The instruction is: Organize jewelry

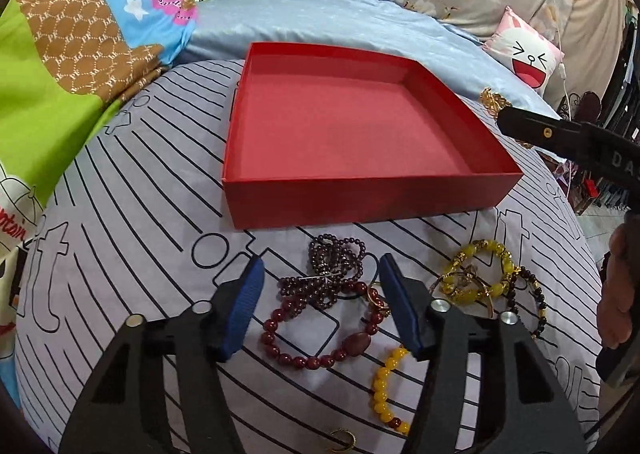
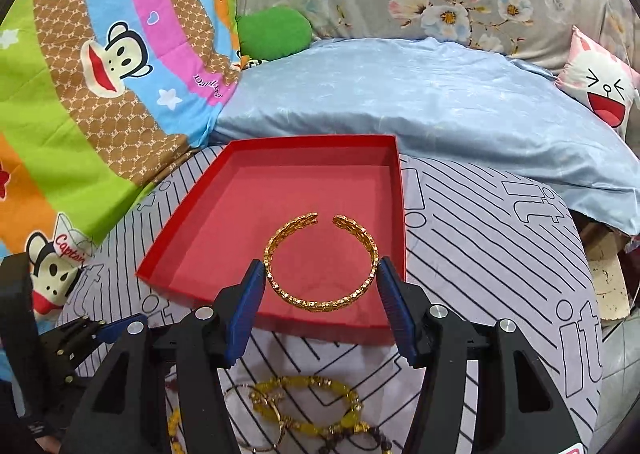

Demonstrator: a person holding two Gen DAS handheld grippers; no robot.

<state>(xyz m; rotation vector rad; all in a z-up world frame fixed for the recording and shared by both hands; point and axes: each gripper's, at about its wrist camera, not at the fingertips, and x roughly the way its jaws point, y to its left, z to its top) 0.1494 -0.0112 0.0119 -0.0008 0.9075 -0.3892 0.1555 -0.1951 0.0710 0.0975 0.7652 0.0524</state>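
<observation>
Over striped bedsheet (image 2: 480,222), gold cuff (image 2: 322,258) between right tool's (image 2: 320,274) fingers.

Even, bright, diffuse light; soft shadows under the red box (image 1: 360,198). Strong fisheye bending and dark vignette at the corners. Centre sharp, edges slightly blurred.

1. In the left wrist view the right gripper (image 1: 505,121) enters at 3 o'clock; only 1 finger shows, and the gold cuff bracelet (image 1: 493,99) is mostly hidden behind it.
2. A small gold ring (image 1: 343,439) at 6 o'clock is too small to make out.
3. In the right wrist view the yellow bead bracelet (image 2: 308,386) is partly covered by the gripper's frame, and the dark bead strand (image 2: 372,439) is cut off at 6 o'clock.
</observation>
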